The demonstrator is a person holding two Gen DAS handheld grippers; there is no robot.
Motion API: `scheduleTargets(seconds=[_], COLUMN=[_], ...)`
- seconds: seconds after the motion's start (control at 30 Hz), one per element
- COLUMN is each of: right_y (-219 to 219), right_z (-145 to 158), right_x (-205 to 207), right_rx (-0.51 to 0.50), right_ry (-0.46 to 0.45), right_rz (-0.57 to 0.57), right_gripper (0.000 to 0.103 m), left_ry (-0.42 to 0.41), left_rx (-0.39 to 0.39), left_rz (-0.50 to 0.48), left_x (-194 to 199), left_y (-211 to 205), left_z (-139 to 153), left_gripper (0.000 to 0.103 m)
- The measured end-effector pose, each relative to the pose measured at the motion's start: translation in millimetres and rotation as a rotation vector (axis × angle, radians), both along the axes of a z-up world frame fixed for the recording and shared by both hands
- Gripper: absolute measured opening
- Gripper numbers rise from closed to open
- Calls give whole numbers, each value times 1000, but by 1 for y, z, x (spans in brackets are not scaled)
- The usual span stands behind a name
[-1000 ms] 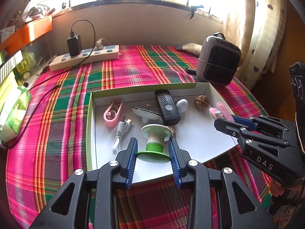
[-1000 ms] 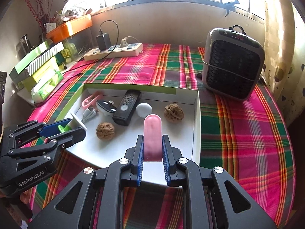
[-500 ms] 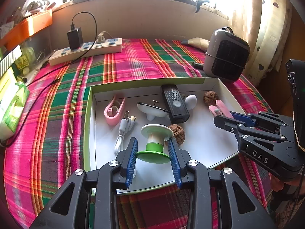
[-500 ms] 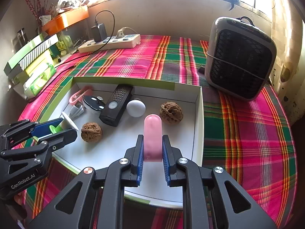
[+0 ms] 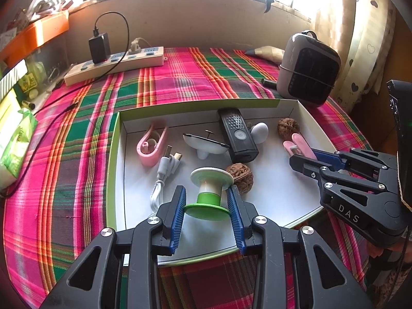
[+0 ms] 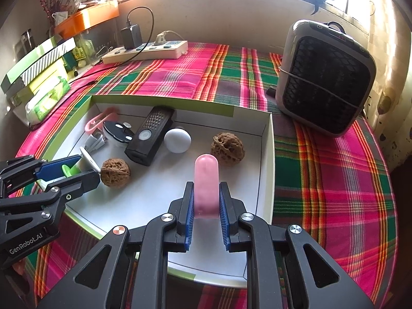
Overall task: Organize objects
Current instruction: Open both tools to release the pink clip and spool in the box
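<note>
Holding both grips firm, left gripper [image 5: 206,203] pinching the spool [image 5: 209,193], right gripper [image 6: 206,207] pinching the pink clip [image 6: 206,184], means lifting each straight clear of the box [image 6: 267,154].

Left gripper [image 5: 207,206]: black angular plastic frame showing triangular cut-outs, silver round screws sitting at the pivots, ribbed blue pads lining both fingers [image 5: 178,213]. Seen from the right wrist view, its side is carrying white "GenRobot.AI" lettering. Right gripper [image 6: 206,206]: same black frame, same silver screws, same blue ribbed pads on the fingers [image 6: 189,216]. From the left wrist view its side is showing white "DAS" lettering.
</note>
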State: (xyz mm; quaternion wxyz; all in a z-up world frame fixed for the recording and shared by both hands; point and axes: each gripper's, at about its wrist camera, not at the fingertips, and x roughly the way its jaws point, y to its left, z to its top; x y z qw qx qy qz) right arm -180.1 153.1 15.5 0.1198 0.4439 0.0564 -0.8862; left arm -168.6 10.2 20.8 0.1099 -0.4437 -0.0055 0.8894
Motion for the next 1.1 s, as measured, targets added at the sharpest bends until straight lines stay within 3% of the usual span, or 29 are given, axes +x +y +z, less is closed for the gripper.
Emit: scheduleTargets(seconds=[1.1], right_y=[-3], right_z=[-3], right_x=[1], right_rx=[19], right_ry=[7], right_rz=[2], right_gripper=[19], left_ry=[-4], left_rx=[-15], left_rz=[2], left_x=[-1], left_y=[2], left_z=[-5], left_gripper=[31])
